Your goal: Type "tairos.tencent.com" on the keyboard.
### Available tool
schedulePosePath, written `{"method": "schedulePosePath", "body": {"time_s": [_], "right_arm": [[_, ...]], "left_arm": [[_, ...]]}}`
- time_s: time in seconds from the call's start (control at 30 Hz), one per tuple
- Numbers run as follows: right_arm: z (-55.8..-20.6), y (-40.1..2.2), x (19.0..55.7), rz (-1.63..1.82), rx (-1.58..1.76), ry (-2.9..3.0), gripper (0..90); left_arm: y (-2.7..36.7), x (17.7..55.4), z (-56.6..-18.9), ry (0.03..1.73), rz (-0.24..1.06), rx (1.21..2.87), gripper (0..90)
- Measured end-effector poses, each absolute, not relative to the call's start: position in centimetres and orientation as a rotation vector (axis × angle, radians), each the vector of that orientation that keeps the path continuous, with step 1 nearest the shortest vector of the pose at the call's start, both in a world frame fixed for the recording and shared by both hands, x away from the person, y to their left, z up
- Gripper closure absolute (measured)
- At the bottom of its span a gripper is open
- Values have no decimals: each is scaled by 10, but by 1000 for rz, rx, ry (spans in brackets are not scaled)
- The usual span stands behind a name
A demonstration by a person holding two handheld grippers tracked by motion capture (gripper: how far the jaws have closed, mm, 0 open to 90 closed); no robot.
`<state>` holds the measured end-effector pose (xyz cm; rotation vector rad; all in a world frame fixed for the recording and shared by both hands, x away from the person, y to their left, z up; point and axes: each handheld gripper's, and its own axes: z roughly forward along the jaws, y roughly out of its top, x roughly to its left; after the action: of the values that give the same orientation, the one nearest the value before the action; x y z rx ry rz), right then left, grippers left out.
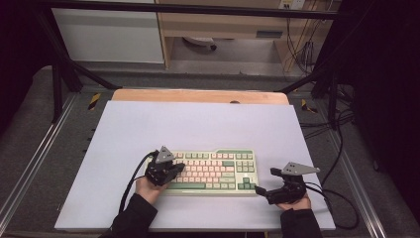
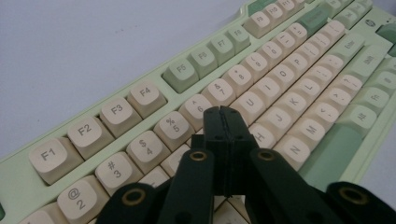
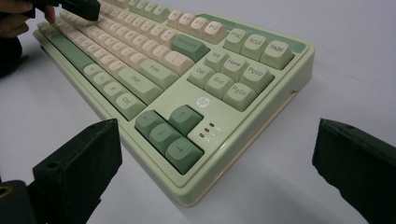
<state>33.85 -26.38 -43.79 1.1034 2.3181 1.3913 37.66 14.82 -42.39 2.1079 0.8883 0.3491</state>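
Observation:
A pale green keyboard (image 1: 213, 171) with cream and darker green keys lies on the white mat, near its front edge. My left gripper (image 1: 179, 167) hangs over the keyboard's left half. In the left gripper view its jaws are shut together, and the gripper (image 2: 227, 116) has its tips just above the cream letter keys (image 2: 275, 116), with nothing between them. My right gripper (image 1: 265, 181) sits low by the keyboard's right front corner. In the right gripper view this gripper (image 3: 217, 140) is wide open, its jaws flanking the arrow keys (image 3: 170, 133) and the corner without touching.
The white mat (image 1: 198, 124) covers most of a wooden table (image 1: 198, 95). Black frame posts (image 1: 57, 84) stand at the back corners. Cables (image 1: 341, 198) trail off the table's right side. The other hand and its gripper (image 3: 77, 7) sit at the top left of the right gripper view.

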Motion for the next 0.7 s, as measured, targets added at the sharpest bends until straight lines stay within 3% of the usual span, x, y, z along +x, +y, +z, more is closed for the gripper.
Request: {"method": "schedulePosePath", "body": {"time_s": [0.7], "right_arm": [[-438,-263,338,1390,1107,2327,21]], "left_arm": [[185,358,-411,867,361,2083,900]]}}
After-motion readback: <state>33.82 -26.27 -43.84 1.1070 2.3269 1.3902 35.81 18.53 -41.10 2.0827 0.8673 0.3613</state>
